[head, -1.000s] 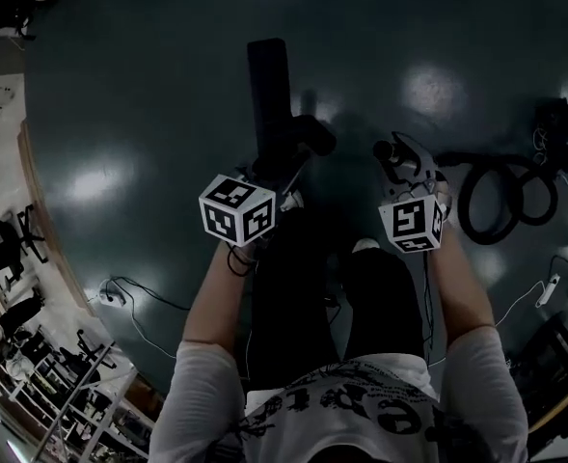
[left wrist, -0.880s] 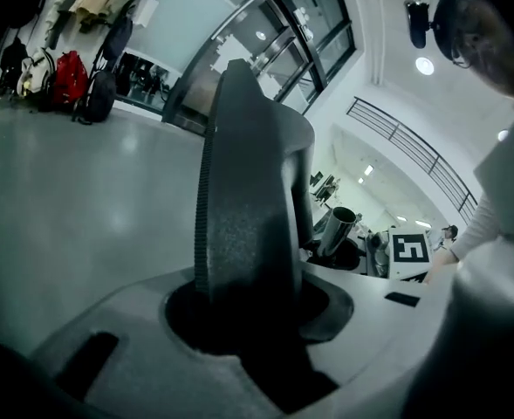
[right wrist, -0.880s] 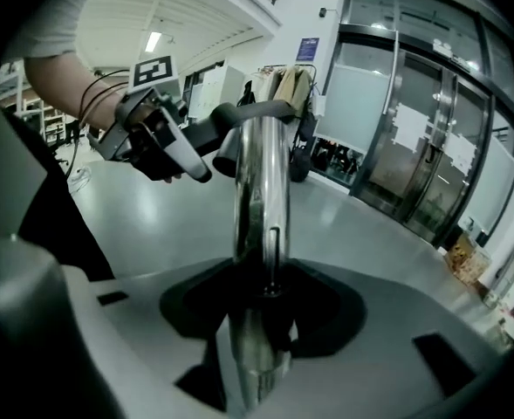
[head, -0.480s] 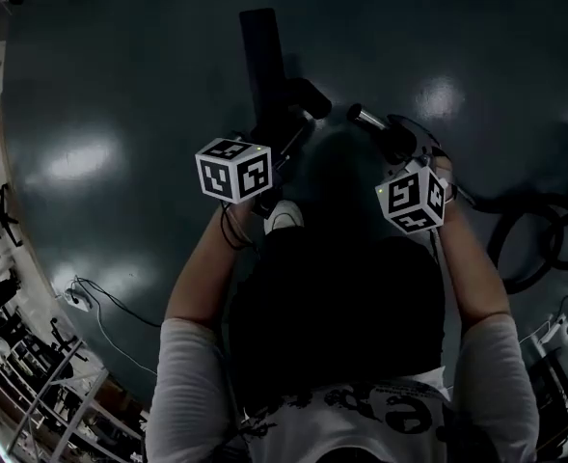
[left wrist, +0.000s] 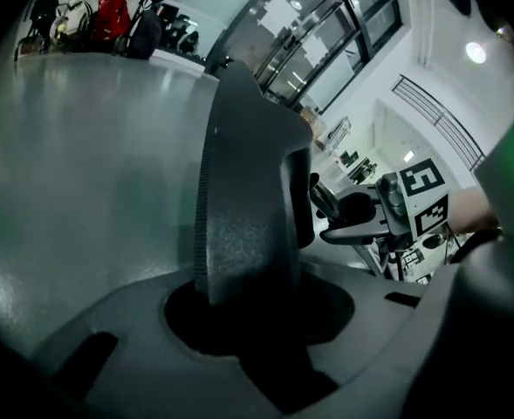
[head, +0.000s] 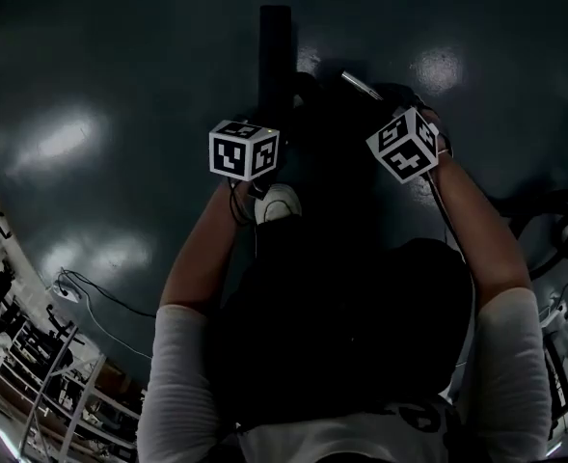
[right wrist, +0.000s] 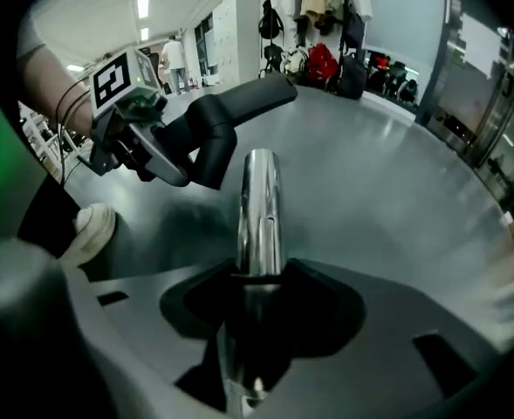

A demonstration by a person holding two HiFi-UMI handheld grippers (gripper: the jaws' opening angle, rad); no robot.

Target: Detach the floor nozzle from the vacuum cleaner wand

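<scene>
The black floor nozzle (head: 275,56) points away from me over the dark floor. In the left gripper view its ribbed neck (left wrist: 248,199) stands up between the jaws of my left gripper (left wrist: 257,317), which is shut on it. The chrome wand (right wrist: 260,208) runs out of my right gripper (right wrist: 258,321), shut round the tube. The wand's far end shows bare, a little to the right of the nozzle's neck (right wrist: 226,120) and apart from it. The head view gives only a short bright piece of the wand (head: 361,85) past the right marker cube (head: 406,145).
My white shoe (head: 279,204) is just below the left marker cube (head: 245,149). A black hose (head: 554,220) coils at the right edge. Cables (head: 100,297) and racks lie at the lower left. Coats and bags (right wrist: 326,24) hang far off.
Both grippers have sunk toward the floor with the nozzle and the wand, as the person bent down. The hose coil has slid to the right edge of the head view.
</scene>
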